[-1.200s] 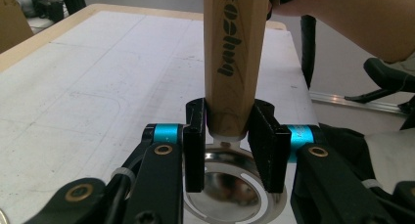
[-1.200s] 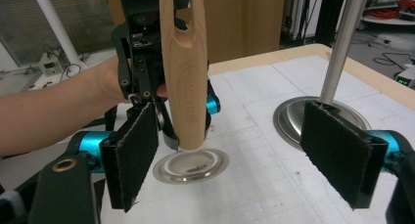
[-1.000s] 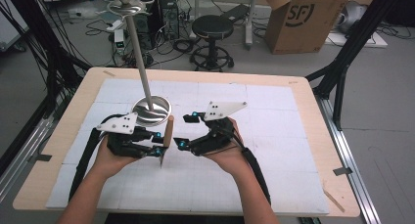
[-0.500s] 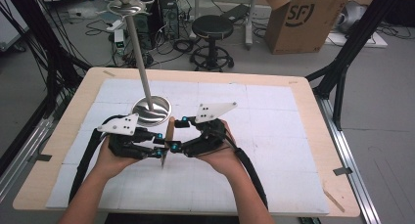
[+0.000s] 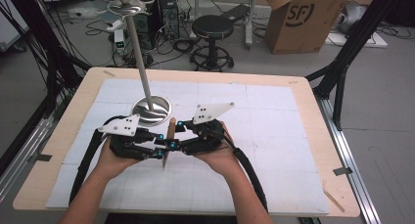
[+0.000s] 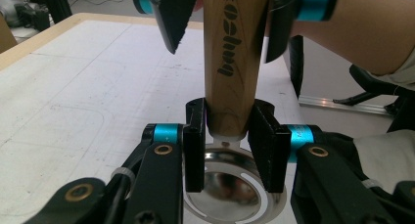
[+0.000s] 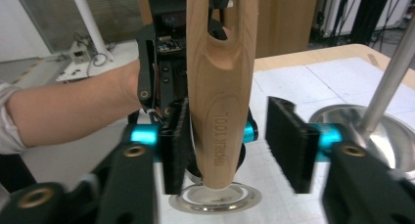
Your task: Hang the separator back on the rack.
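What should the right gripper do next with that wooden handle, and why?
Probably finish closing. The left gripper already clamps the wooden handle. The right gripper has just been closing around it, with one pad beside the wood and a gap at the other.

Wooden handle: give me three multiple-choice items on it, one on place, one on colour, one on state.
1. The wooden handle is: A on the floor; B held over the table; C in a drawer.
2. The bands on the left gripper are: A red; B yellow; C cyan.
3. The left gripper is: A shut on the wooden handle; B open and empty; C lying flat.
Key: 1 B, the high view shows it above the white tabletop; 2 C, cyan rings sit behind the pads; 3 A, both pads press its sides.
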